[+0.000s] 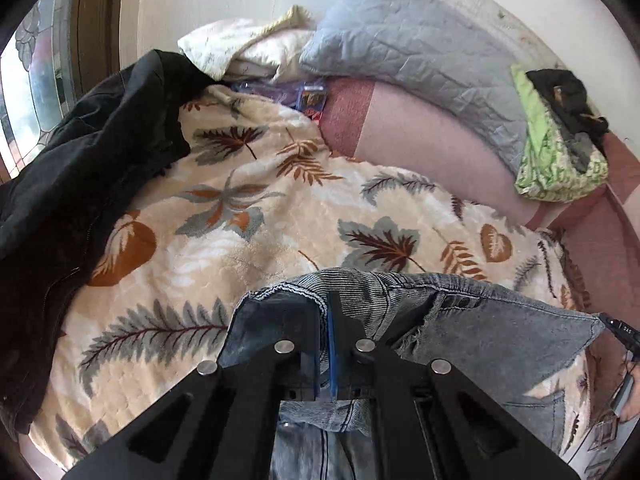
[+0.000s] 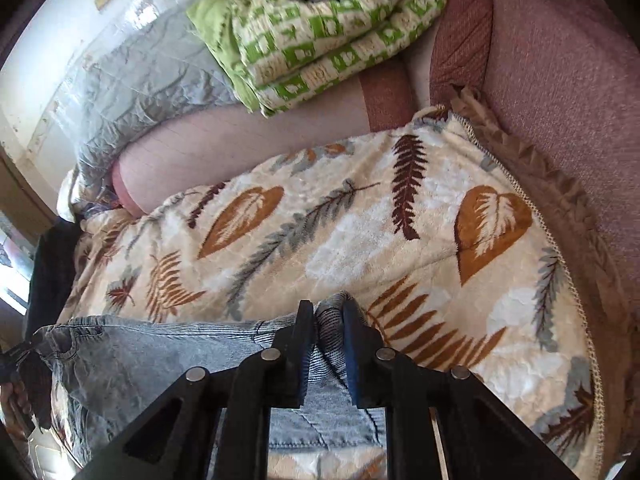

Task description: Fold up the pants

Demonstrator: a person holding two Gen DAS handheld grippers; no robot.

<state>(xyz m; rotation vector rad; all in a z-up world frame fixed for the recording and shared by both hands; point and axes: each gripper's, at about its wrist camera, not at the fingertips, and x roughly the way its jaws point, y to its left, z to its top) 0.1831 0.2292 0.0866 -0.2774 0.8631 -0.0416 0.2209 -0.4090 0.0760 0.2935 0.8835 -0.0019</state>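
Observation:
Light blue denim pants (image 1: 460, 320) hang stretched between my two grippers above a cream blanket with leaf prints (image 1: 248, 216). My left gripper (image 1: 326, 312) is shut on one end of the waistband. My right gripper (image 2: 326, 316) is shut on the other end of the waistband (image 2: 160, 344), which runs off to the left. The tip of the other gripper shows at the far right edge of the left wrist view (image 1: 624, 334) and at the far left edge of the right wrist view (image 2: 16, 354). The legs hang below, mostly hidden by the gripper frames.
A black jacket (image 1: 80, 152) lies on the blanket's left side. A grey quilted pillow (image 1: 412, 52) and white cloth (image 1: 240, 48) lie at the back. A green patterned folded blanket (image 2: 332, 32) sits on the pink sofa (image 2: 560, 80).

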